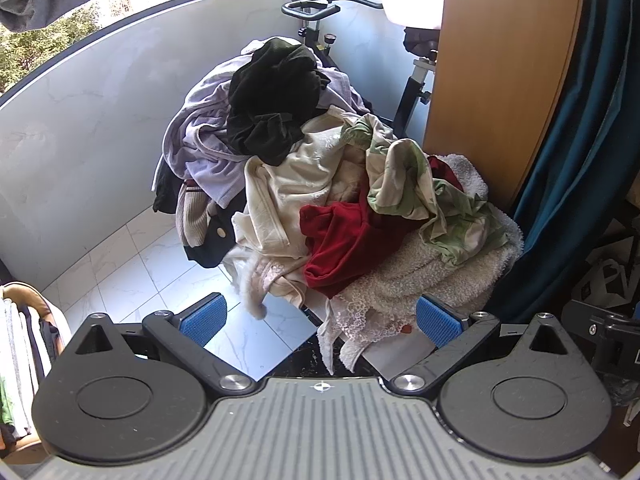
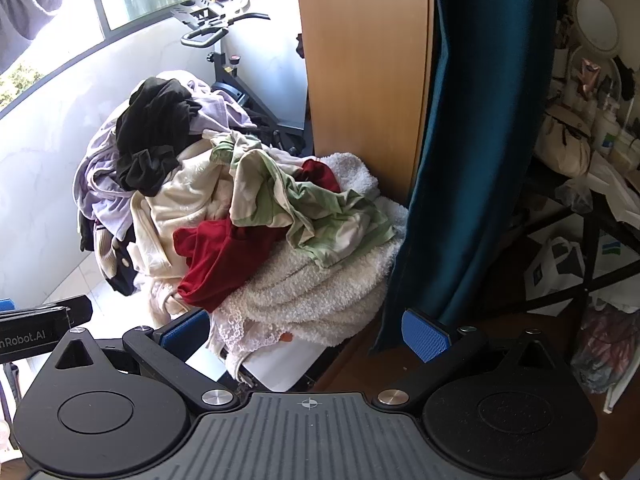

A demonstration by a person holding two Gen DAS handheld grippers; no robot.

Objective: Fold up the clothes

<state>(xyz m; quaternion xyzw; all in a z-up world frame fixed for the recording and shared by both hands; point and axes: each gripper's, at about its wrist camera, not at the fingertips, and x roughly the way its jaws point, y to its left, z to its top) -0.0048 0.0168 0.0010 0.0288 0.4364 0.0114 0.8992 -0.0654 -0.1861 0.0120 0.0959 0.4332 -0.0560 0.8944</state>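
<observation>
Hovering short of the clothes pile (image 1: 320,184), both claws spread wide and gripping nothing: left claw (image 1: 320,318), right claw (image 2: 306,334). Sitting heaped beside the wooden cabinet (image 2: 364,60), red garment (image 1: 340,240) lying at front, black garment (image 1: 272,96) topping it, white towel (image 2: 320,292) underneath.
</observation>
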